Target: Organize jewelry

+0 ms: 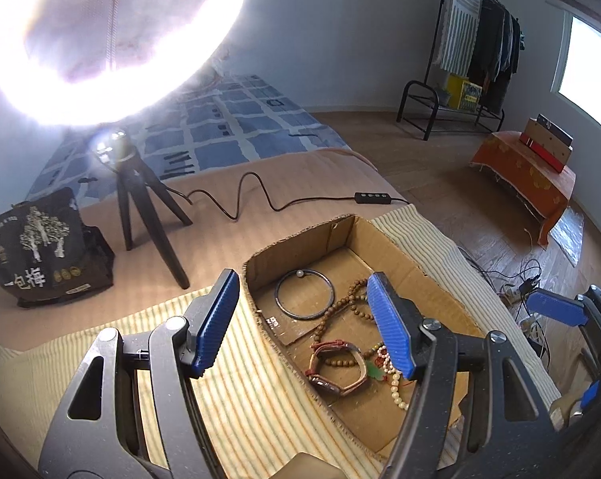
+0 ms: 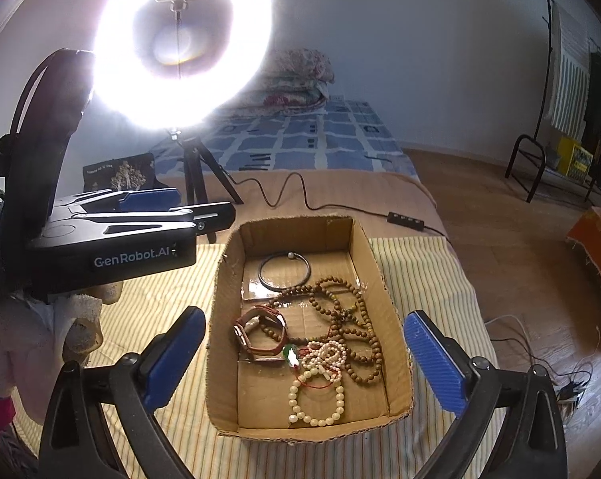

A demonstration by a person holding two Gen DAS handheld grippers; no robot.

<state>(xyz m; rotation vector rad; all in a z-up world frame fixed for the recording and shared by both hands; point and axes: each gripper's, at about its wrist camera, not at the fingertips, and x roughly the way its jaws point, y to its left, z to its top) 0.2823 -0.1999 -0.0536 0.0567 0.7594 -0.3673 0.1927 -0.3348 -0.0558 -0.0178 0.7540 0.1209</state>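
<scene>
A shallow cardboard box [image 2: 384, 299] sits on a striped cloth [image 2: 424, 275] spread over the bed, and all the jewelry lies inside it. The dark bangle [image 2: 284, 271] rests near the box's far wall. The wooden bead strand [image 2: 360, 331] sprawls across the middle toward the right wall, the red-strapped watch [image 2: 260, 333] lies by the left wall, and the pearl bracelet [image 2: 318, 399] sits nearest the front edge.

The right hand-held gripper [image 2: 304, 363] hangs above the box's front half with its jaws spread wide, holding nothing, the pearls and watch between its blue pads. The left hand-held gripper [image 1: 304, 323] is likewise spread and empty, over the box's left wall, the bangle seen between its pads.

A ring light [image 2: 180, 40] on a tripod [image 2: 196, 175] stands beyond the box.
</scene>
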